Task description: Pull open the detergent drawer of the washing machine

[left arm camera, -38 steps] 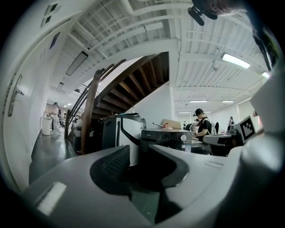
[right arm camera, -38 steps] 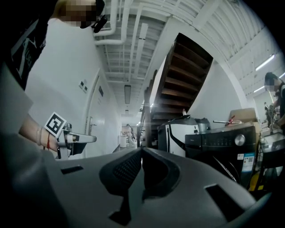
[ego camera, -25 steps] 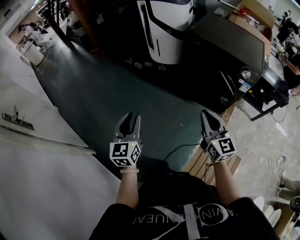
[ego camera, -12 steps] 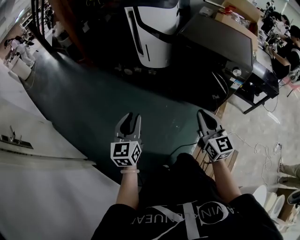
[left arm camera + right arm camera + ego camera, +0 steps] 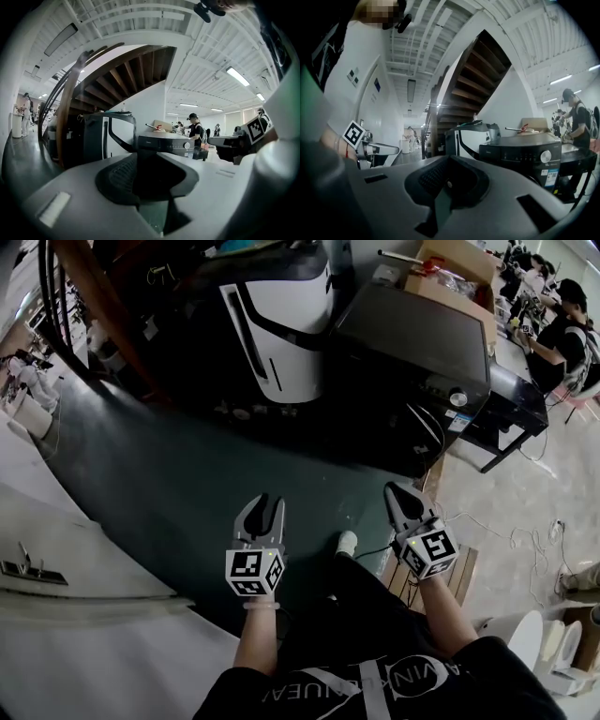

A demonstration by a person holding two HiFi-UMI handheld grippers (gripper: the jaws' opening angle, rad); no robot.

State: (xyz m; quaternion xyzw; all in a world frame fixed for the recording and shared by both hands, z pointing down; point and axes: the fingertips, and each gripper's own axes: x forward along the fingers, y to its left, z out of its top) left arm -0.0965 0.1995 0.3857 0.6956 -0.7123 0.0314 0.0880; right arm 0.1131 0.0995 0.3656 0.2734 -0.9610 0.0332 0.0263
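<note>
Drawer: somewhere on the control panel (image 5: pixel 518 154) of the washing machine (image 5: pixel 412 352), beside the knob (image 5: pixel 545 156). I can't pick out its edges from here, and it is well apart from both grippers.
Handling: I judge it a light, stiff plastic tray with a smooth face. It may stick at first and wants a straight, level pull.
Hold: I'd hook its recessed lip, not pinch the face.
Left gripper (image 5: pixel 259 509): jaws released, nothing between them.
Right gripper (image 5: pixel 401 499): jaws clenched on nothing.

— What surrounds the wooden staircase (image 5: pixel 126 70)?
— A dark green floor (image 5: pixel 187 484) at its foot, a white wall (image 5: pixel 145 104) beside it, and a white beamed ceiling (image 5: pixel 140 18) with strip lights (image 5: pixel 239 76) above.
— And to its right?
— A cardboard box (image 5: pixel 459 266), a black table (image 5: pixel 511 416), people (image 5: pixel 561 329) beyond.
</note>
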